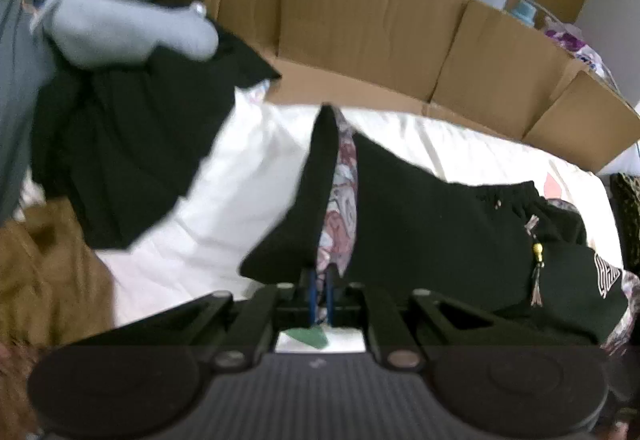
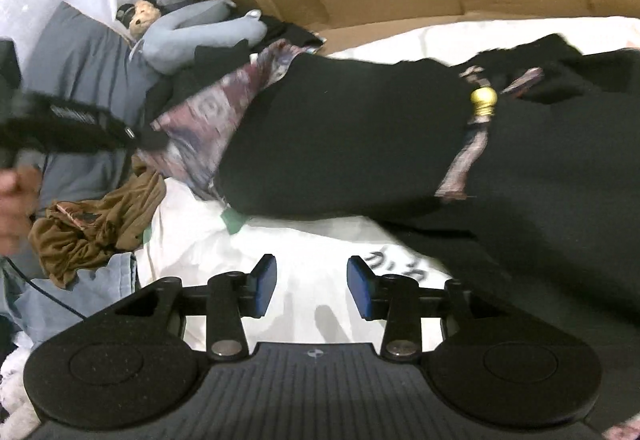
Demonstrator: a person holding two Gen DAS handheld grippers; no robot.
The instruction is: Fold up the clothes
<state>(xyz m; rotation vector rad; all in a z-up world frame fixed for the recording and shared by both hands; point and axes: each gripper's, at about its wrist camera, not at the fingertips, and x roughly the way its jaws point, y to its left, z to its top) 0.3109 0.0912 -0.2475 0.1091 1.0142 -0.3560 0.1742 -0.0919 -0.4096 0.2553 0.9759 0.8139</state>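
The left hand-held gripper (image 1: 320, 292) is pinching a lifted edge of the black garment (image 1: 440, 207), its patterned lining (image 1: 344, 199) showing just ahead of the pressed-together blue pads. The garment is lying across the white bedding (image 1: 240, 179), spreading to that gripper's right. The right hand-held gripper (image 2: 312, 286) is hovering spread and empty over bare white bedding, the garment's near hem just ahead. Cardboard boxes (image 1: 360, 23) are walling the far side; a grey plush toy (image 1: 120, 23) and brown cloth (image 2: 100, 224) are crowding the left.
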